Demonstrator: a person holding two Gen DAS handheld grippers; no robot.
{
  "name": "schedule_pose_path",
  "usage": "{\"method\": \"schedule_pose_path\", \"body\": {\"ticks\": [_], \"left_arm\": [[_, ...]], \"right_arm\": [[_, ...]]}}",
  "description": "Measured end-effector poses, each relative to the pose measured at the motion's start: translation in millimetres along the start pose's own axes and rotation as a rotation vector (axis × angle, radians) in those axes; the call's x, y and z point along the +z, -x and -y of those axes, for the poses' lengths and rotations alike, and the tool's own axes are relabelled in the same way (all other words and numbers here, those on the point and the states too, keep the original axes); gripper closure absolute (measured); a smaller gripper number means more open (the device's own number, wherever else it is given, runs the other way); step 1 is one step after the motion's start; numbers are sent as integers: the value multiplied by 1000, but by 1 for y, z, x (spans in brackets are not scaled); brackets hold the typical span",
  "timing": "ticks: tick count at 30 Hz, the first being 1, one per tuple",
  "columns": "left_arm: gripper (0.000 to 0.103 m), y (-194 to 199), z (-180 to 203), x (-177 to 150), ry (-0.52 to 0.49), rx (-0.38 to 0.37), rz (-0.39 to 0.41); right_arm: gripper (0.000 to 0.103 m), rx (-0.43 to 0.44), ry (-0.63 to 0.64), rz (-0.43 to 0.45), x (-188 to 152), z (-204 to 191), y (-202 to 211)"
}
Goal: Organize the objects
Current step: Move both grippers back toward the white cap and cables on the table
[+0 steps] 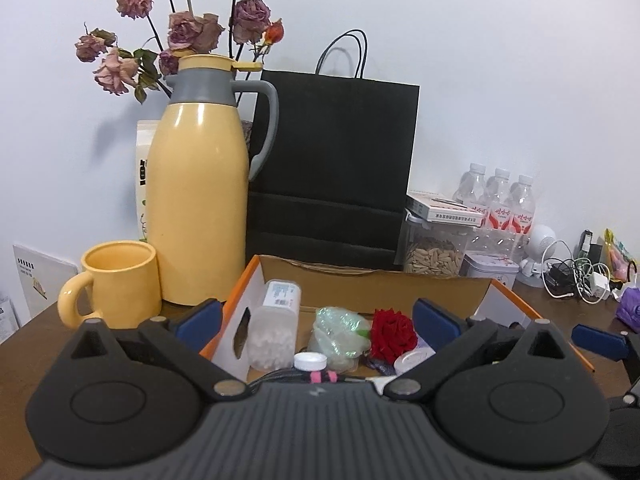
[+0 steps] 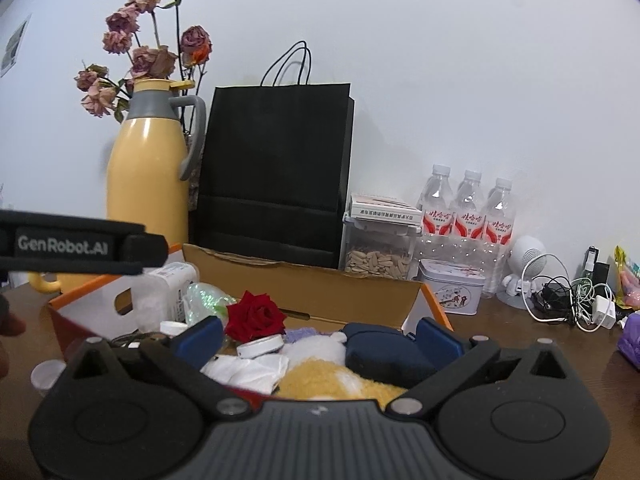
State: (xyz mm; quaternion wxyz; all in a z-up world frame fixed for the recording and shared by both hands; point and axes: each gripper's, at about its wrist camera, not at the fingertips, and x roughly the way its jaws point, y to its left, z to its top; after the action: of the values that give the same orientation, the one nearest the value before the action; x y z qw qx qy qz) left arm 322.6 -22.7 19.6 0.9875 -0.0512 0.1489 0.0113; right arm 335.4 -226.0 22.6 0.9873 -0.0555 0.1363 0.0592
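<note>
Left wrist view: the box, open-topped cardboard with orange edges, sits on the desk just ahead of both claws.
Box contents: a swab jar leans in the left end; beside it a green wrapper, a red rose, a white cap and a cable along the near wall.
Right wrist view, box right end: a blue pouch, a yellow plush and a white cloth are heaped there, with a round tin near the rose.
Left claw: jaws spread wide, nothing between the pads, hanging over the box's left half.
Right claw: likewise wide and empty, over the right half.
Step in hand, as I judge: choosing the first item to lift out.
Doing it well: take a top, free item such as the rose or jar; come down straight, clear of the box walls, and close on the body, not the petals or the wrapper.
Beyond the box: a yellow mug and flask at the left, a black bag behind, bottles and a seed jar at the right rear.
Risk: the cable may snag neighbours.
</note>
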Motion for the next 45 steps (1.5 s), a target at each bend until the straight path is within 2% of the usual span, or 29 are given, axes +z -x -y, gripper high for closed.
{"method": "schedule_pose_path", "body": {"ticks": [14, 23, 39, 45], "left_arm": [[0, 36, -16, -37, -79, -19, -109], [0, 50, -26, -56, -96, -11, -194], [0, 56, -45, -69, -75, 26, -284], [0, 54, -46, -69, -72, 33, -300]], "right_arm": [[0, 33, 53, -24, -25, 4, 53], [0, 59, 30, -81, -37, 11, 66], [0, 47, -67, -230, -56, 28, 66], [0, 7, -117, -390, -63, 33, 39]]}}
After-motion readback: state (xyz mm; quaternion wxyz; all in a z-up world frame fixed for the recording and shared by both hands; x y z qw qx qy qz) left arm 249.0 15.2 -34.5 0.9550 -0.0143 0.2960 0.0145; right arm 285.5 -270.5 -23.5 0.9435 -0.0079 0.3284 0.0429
